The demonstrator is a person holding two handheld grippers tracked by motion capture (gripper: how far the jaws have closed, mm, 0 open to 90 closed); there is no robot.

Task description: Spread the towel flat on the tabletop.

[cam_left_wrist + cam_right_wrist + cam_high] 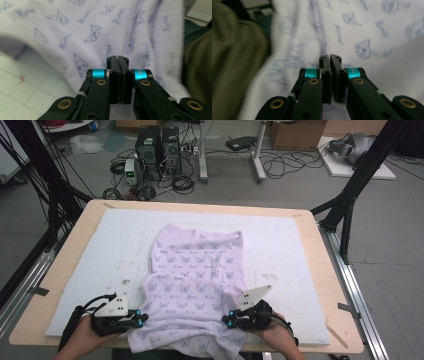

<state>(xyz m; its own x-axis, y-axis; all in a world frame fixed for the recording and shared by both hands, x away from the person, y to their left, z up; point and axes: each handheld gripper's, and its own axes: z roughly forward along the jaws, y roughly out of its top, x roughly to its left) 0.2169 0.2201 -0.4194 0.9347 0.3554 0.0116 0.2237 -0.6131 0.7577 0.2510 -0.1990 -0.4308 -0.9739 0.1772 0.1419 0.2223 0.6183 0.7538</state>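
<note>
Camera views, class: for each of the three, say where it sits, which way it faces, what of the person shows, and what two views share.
High view: above the person's side, facing forward and down on the table; both hands show, with the left gripper and right gripper.
Left gripper view: rides its gripper, looking along shut jaws at the garment.
Right gripper view: same, from the other side.
Shared: both gripper views show the cat-print garment, as does the high view.

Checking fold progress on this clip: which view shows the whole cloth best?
The high view: the cloth lies full length on the white mat, its near edge hanging over the table's front. The left gripper view and right gripper view give blurry close-ups of its cat-face print past shut jaws.
</note>
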